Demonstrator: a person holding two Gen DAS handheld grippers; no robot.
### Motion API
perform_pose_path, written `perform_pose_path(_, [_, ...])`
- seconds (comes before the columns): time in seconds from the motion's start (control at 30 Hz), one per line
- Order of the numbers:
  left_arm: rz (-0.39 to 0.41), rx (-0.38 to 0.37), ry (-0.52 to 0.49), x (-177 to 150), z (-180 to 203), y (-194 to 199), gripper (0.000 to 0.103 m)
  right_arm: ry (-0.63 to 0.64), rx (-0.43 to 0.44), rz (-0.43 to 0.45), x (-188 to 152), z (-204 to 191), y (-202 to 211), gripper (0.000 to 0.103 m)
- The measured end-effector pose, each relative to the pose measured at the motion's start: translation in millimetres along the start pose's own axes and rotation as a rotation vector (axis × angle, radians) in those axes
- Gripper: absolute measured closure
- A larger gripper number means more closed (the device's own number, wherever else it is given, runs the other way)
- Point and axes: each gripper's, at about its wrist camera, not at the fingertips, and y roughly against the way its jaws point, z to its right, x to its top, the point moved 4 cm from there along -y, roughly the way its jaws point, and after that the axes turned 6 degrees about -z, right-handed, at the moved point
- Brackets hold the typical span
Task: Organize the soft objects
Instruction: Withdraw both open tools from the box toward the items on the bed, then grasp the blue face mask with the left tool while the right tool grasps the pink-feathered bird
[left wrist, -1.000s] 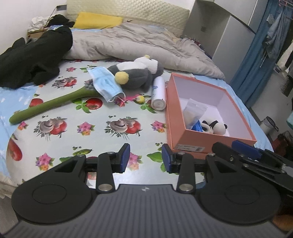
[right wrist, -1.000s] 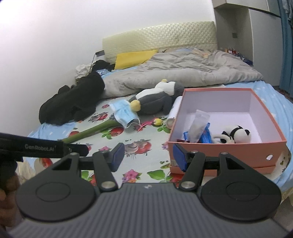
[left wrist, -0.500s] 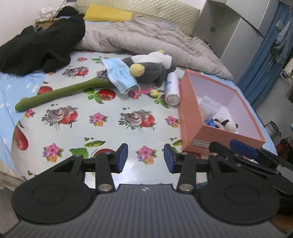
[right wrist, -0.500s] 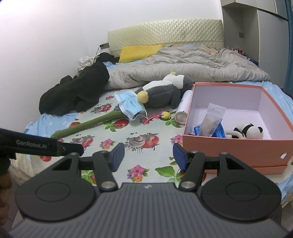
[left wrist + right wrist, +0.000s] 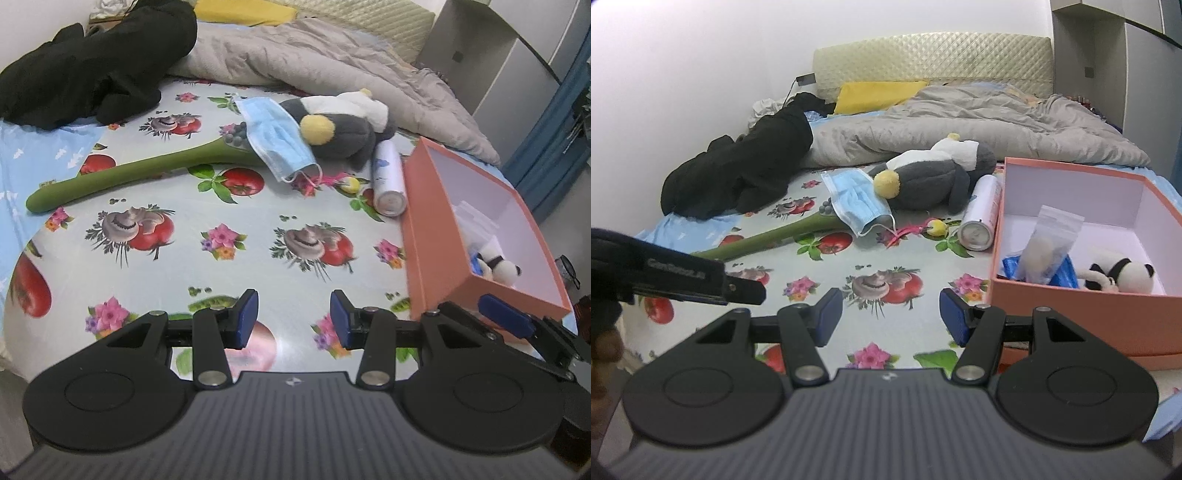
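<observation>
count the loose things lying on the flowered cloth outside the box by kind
plush toys: 2, the grey penguin and the long green plush
face masks: 1
spray cans: 1
small yellow-and-pink trinkets: 1
total: 5

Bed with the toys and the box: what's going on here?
A person holds two grippers over the patterned sheet, tidying soft things into the pink box. Both the left gripper and right gripper are open and empty. A small panda lies inside the box; the penguin plush and face mask lie on the bed.
</observation>
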Motion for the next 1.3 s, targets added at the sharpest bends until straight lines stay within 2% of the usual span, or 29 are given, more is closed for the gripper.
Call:
perform_pose_path(0.2, [0.002,0.014,0.030,31,-21,-33,0.053,-0.015,-0.010,0.029,12,-7,-33,0.043])
perform_pose_path(0.3, [0.012,0.002,0.036,49,-29,-46,0.046,-0.037,-0.019,0.039,19,-9,-56,0.043])
perform_pose_path(0.47, [0.041,0.005,0.041,77,-41,-72,0.044,-0.037,-0.057,0.058,29,-8,-97,0.046])
perform_pose_path(0.57, [0.032,-0.017,0.075,94,-47,-98,0.044,-0.030,-0.087,0.049,34,-3,-125,0.047])
perform_pose_path(0.93, [0.028,-0.177,0.222,147,-51,-180,0.044,-0.019,-0.176,0.047,50,15,-200,0.049])
perform_pose_path(1.3, [0.013,-0.252,0.376,162,-74,-225,0.044,-0.012,-0.237,0.078,69,23,-242,0.049])
